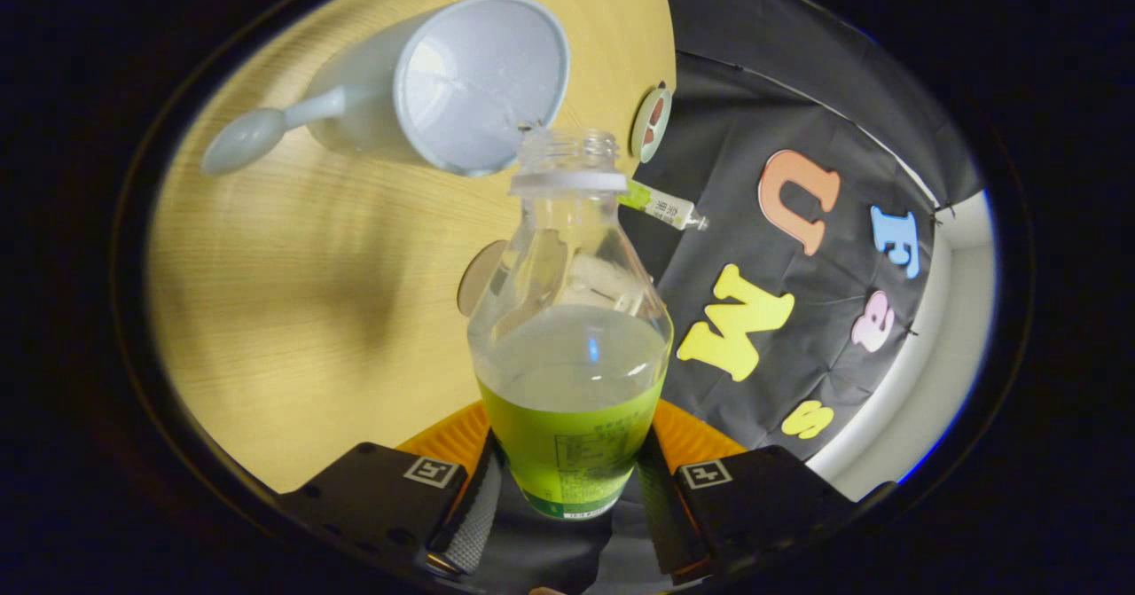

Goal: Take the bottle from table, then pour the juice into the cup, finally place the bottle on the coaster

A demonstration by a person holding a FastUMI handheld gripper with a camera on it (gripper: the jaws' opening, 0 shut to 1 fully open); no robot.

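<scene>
The gripper [567,497] clamped both fingers [470,511] on the green-labelled base of the clear plastic bottle [567,311], uncapped and part-filled with pale juice. Beyond its ribbed neck, the smooth pale cup [470,81] with its rounded handle faced the mouth. A round coaster [652,121] and small tube [665,207] lay farther off on the wood-grain table [310,293].

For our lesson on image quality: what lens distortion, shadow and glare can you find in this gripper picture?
Gripper view: fisheye bends the table edge; a soft shadow lies on the wood beside the bottle, held between the gripper fingers; small highlights glint on the bottle; cup evenly lit.
</scene>
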